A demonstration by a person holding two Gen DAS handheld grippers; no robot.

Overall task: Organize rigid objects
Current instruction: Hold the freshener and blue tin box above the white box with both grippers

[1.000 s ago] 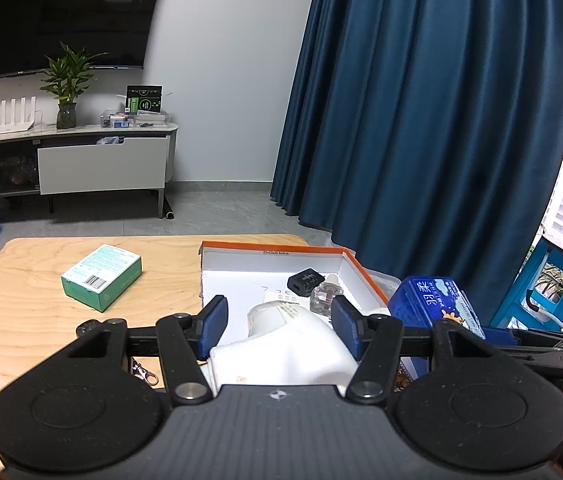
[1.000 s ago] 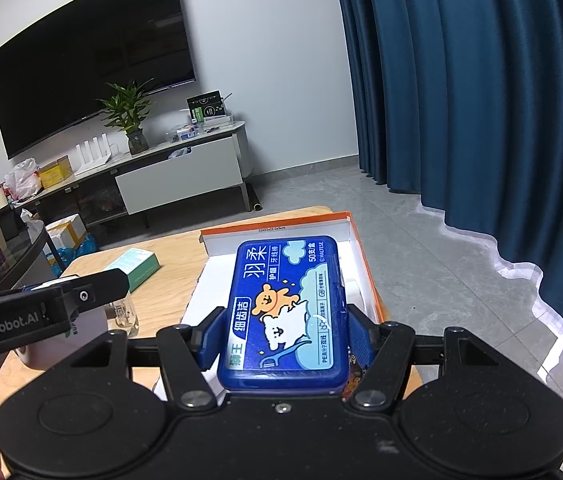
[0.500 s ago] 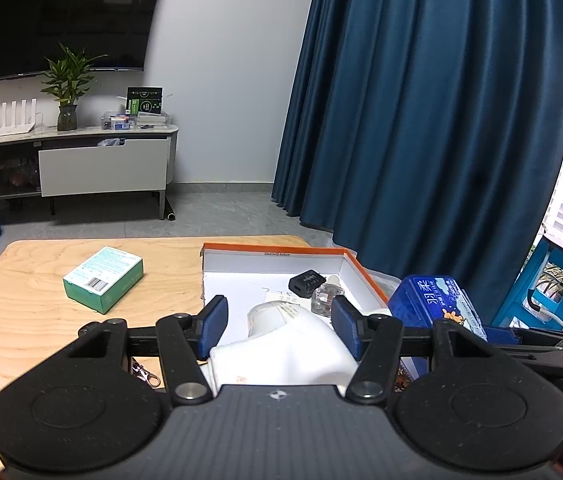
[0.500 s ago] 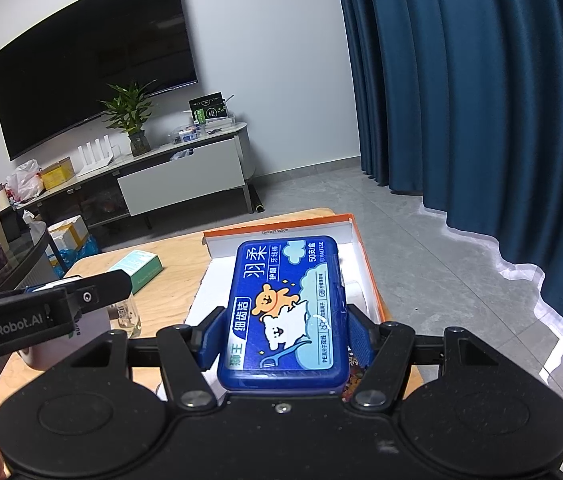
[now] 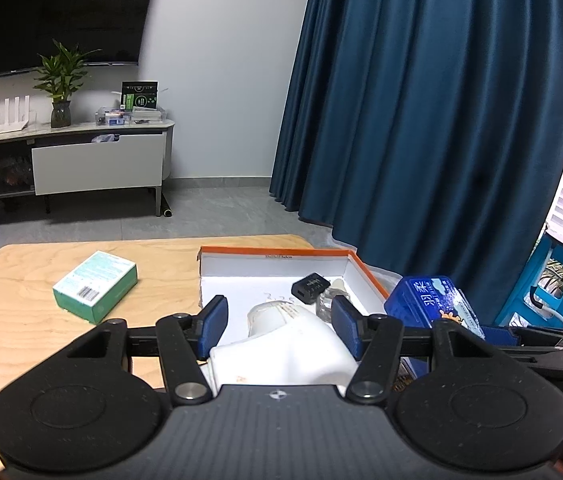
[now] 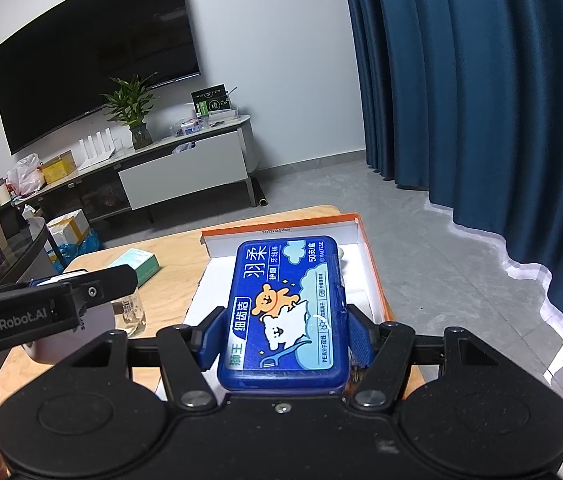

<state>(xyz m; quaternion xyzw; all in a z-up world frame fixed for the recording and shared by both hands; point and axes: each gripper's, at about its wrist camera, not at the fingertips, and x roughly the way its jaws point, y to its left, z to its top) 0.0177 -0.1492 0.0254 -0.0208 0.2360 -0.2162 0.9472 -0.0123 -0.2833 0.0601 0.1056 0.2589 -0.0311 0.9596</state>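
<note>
Left wrist view: the left gripper is clamping a white bottle at lower centre, jaws partly closed on its sides, above the near end of the orange-rimmed box. A green carton is lying at left on the table.

Right wrist view: the right gripper is gripping a blue case, jaws about half open, pads pressing its sides, over the box. Advisable: lower each item level into bare box floor before releasing.

We hold a blue box in our right gripper, over the white tray.
</note>
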